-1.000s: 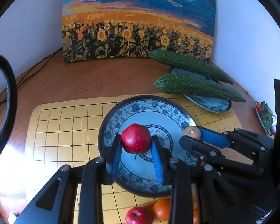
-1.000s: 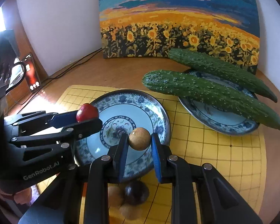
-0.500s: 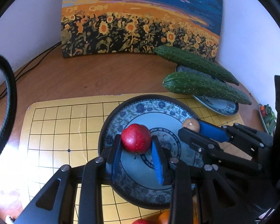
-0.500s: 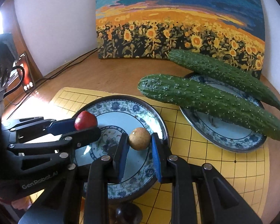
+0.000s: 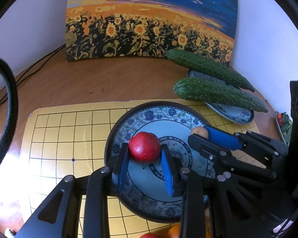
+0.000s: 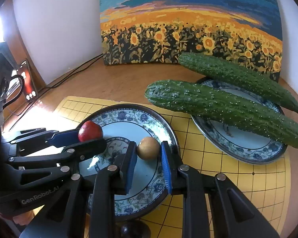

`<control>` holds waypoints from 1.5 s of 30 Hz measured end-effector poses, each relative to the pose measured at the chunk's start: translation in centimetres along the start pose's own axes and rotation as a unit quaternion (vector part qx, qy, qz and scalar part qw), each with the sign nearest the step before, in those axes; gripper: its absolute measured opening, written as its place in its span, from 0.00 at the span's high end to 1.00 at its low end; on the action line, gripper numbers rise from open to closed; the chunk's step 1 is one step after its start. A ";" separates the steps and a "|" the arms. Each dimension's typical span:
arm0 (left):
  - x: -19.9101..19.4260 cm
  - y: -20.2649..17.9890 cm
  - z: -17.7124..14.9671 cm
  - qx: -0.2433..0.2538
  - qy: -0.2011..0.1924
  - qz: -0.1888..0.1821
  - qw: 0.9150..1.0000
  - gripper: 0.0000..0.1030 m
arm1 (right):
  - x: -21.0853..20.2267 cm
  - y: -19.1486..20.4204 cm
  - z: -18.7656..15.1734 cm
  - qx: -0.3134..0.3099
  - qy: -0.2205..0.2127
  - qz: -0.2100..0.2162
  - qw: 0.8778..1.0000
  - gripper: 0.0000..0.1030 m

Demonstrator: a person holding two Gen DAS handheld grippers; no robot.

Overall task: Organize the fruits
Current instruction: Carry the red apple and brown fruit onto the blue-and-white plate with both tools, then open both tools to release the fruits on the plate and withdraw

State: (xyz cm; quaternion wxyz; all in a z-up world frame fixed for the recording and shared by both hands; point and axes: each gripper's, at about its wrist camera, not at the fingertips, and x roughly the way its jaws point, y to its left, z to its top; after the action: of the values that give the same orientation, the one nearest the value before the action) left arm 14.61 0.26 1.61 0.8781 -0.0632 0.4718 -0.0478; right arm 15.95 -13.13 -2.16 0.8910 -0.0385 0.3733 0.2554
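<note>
Both grippers have come forward over the blue-and-white plate (image 5: 129,119) at the centre of the frame, each carrying its fruit lower and deeper over the dish than a second ago; the yellow grid mat (image 5: 69,134) has slid back beneath them. The left gripper (image 5: 144,152) pinches a red apple (image 5: 144,146) between its blue pads, the fruit hanging just above the plate's painted centre. The right gripper (image 6: 148,153) pinches a small tan fruit (image 6: 148,148) the same way, over the plate's right half, its jaws pressed against the fruit's sides. Neither fruit appears released yet; the delivery looks close to done, with the letting-go to follow. Counted: two fruits in the grippers, two patterned plates, and two cucumbers (image 6: 218,107) lying across the second plate (image 6: 244,148) at the right of the frame. More fruit waits at the bottom edge: a red one (image 5: 151,235), an orange one (image 5: 173,232) and a dark one (image 6: 134,230). A sunflower painting (image 5: 149,19) fills the upper frame.
</note>
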 end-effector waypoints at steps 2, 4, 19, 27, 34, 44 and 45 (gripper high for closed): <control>-0.1 0.0 0.0 -0.001 -0.002 0.003 1.000 0.66 | 0.0 -0.1 -0.1 0.004 -0.002 0.002 1.000 0.72; -0.3 0.0 0.1 0.000 -0.005 0.006 1.000 0.64 | -0.2 -0.3 -0.1 0.012 -0.005 0.006 1.000 0.71; -2.9 -0.6 -0.2 0.005 -0.016 0.019 1.000 0.52 | -2.5 -0.6 -1.0 0.038 -0.015 0.014 0.999 0.56; -5.1 -0.9 -1.0 0.011 -0.022 0.020 0.999 0.50 | -4.9 0.8 -2.5 -0.001 -0.010 -0.008 1.000 0.50; -6.7 -1.0 -2.2 0.007 -0.027 0.016 0.999 0.50 | -6.9 1.8 -3.8 -0.012 -0.017 -0.014 1.000 0.50; -7.3 -0.3 -4.4 0.001 -0.014 0.018 1.000 0.50 | -8.7 2.3 -5.7 -0.008 -0.021 -0.023 0.999 0.50; -7.3 -0.2 -4.7 -0.001 -0.014 0.018 1.000 0.50 | -8.7 2.2 -6.0 -0.008 -0.019 -0.025 0.999 0.50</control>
State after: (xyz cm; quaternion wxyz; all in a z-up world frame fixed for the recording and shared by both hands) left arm 6.66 0.77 5.14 0.8852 -0.0560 0.4608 -0.0305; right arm 5.89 -16.42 -0.23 0.9039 -0.0500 0.3529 0.2364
